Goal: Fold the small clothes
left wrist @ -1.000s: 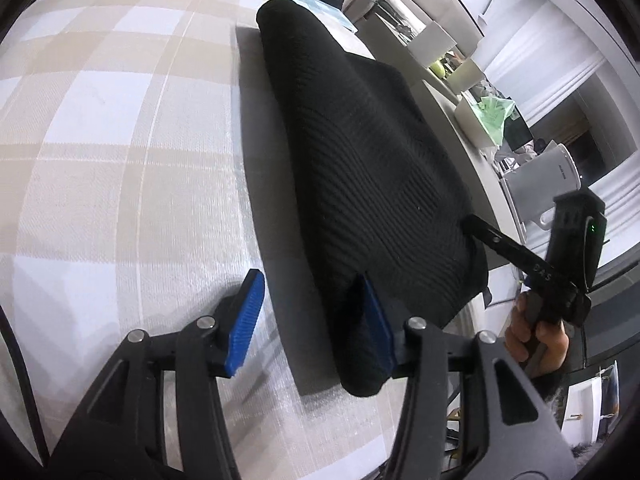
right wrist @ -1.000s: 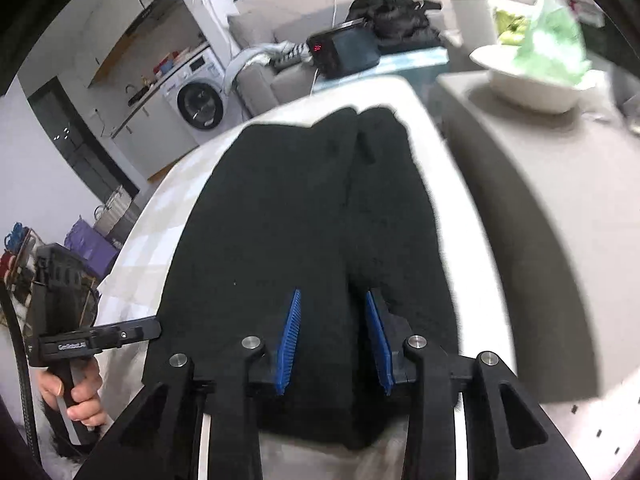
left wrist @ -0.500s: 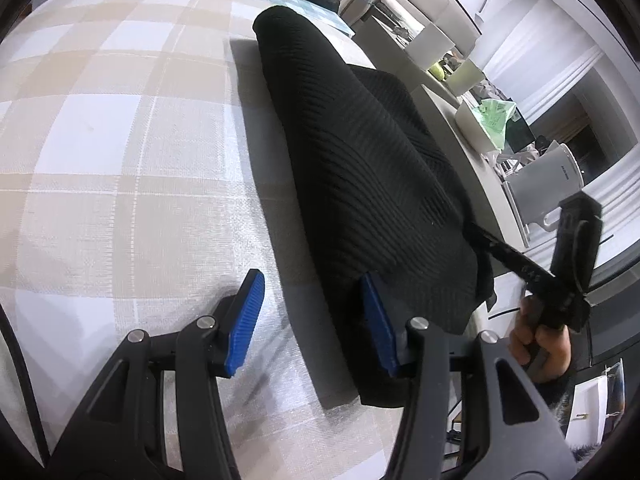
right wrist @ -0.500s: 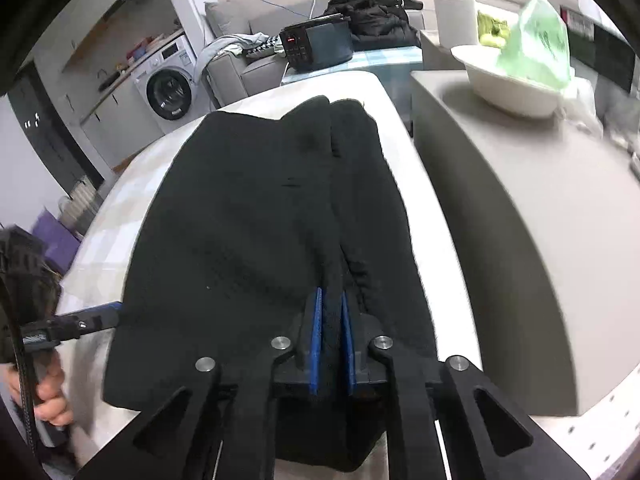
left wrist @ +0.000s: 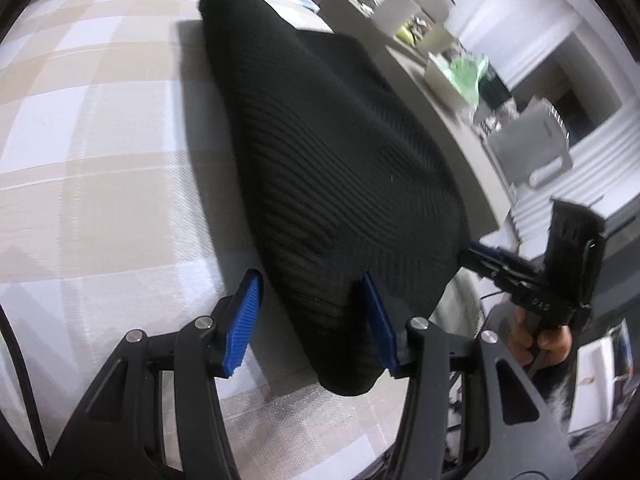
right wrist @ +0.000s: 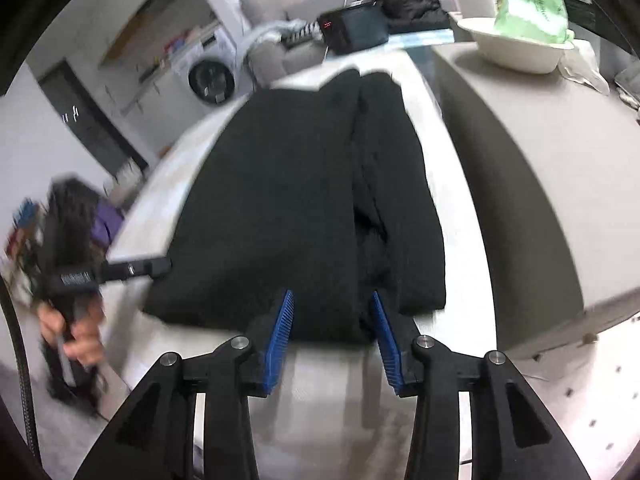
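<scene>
A black ribbed knit garment [left wrist: 336, 168] lies folded lengthwise on the checked beige and white tablecloth [left wrist: 100, 152]. It also shows in the right wrist view [right wrist: 296, 208], with a folded strip along its right side. My left gripper [left wrist: 312, 320] is open, its jaws on either side of the garment's near left corner. My right gripper [right wrist: 332, 336] is open at the garment's near edge, right by the fold seam. The right gripper also shows in the left wrist view [left wrist: 480, 250] at the garment's right corner, where its jaws cannot be told apart.
A grey counter [right wrist: 520, 168] runs along the table's right side, with a white bowl [right wrist: 516, 48] and a green bag [right wrist: 528, 4] on it. A dark device [right wrist: 352, 32] and dark clothes [right wrist: 408, 0] sit at the far end. A washing machine [right wrist: 208, 76] stands far left.
My right gripper closed on the fold seam half a second ago and has now opened and drawn back to the near edge. My left gripper stayed open at the corner.
</scene>
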A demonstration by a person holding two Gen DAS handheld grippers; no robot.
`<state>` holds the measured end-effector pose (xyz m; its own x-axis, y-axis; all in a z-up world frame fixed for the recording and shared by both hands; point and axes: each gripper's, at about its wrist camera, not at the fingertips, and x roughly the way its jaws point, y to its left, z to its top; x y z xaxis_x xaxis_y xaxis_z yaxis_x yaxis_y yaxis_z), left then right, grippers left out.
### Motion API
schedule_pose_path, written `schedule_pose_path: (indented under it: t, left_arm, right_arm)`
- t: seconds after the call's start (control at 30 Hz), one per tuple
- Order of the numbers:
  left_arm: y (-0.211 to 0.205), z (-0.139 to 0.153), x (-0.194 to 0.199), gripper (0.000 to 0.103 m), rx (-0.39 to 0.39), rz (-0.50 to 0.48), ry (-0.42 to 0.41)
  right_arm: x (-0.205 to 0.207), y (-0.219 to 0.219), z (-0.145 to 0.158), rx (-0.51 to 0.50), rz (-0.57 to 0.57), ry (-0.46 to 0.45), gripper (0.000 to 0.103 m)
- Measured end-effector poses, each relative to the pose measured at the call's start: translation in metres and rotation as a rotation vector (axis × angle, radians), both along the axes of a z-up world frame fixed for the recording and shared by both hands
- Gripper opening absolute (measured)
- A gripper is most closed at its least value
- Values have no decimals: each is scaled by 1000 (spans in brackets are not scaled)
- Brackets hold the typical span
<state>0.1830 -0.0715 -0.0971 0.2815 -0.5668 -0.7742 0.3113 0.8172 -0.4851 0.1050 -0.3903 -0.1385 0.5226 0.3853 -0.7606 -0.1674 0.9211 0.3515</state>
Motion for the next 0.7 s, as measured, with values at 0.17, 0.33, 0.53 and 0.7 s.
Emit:
schedule_pose_path:
  t: [0.17, 0.33, 0.53, 0.7]
  left_arm:
    - [-6, -2, -2, 37, 50, -12, -30]
    - [2, -2, -3, 36, 37, -5, -27]
    - [19, 5, 4, 37, -39, 57, -11]
    - [37, 16, 23, 46, -42, 131, -52]
  right_arm:
    - [2, 11, 5, -82, 44, -32, 5]
    - [3, 4, 9, -157, 29, -9, 5]
    - [9, -14, 25, -64, -68, -79, 22]
    - [68, -16, 26, 16, -140, -72, 44]
